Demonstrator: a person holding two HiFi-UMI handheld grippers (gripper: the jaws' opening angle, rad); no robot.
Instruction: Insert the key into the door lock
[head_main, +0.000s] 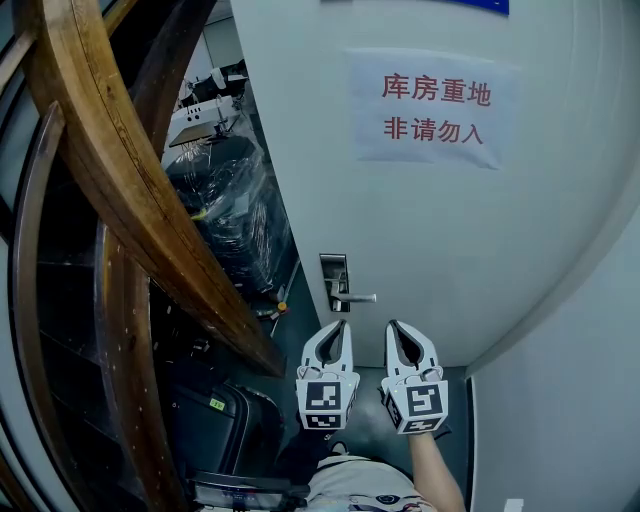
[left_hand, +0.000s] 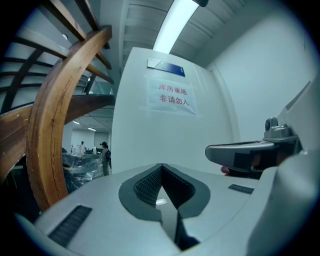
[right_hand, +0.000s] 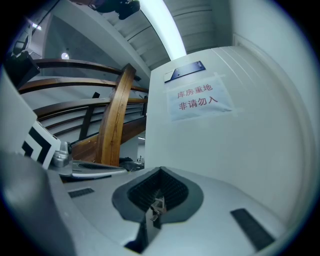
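A white door (head_main: 450, 220) carries a steel lock plate (head_main: 334, 272) with a lever handle (head_main: 356, 297) at its left edge. Both grippers point level at the door, just below the handle and apart from it. My right gripper (head_main: 394, 325) is shut on a small metal key (right_hand: 157, 208), whose tip sticks out between the dark pads. My left gripper (head_main: 340, 323) hangs beside it on the left, shut, with nothing seen between its jaws (left_hand: 161, 170). In both gripper views the lock is hidden behind the jaws.
A paper sign (head_main: 433, 108) with red print hangs high on the door. A curved wooden stair rail (head_main: 120, 200) rises close on the left. Past the door's edge stand plastic-wrapped goods (head_main: 225, 220). A dark case (head_main: 215, 410) sits on the floor at lower left.
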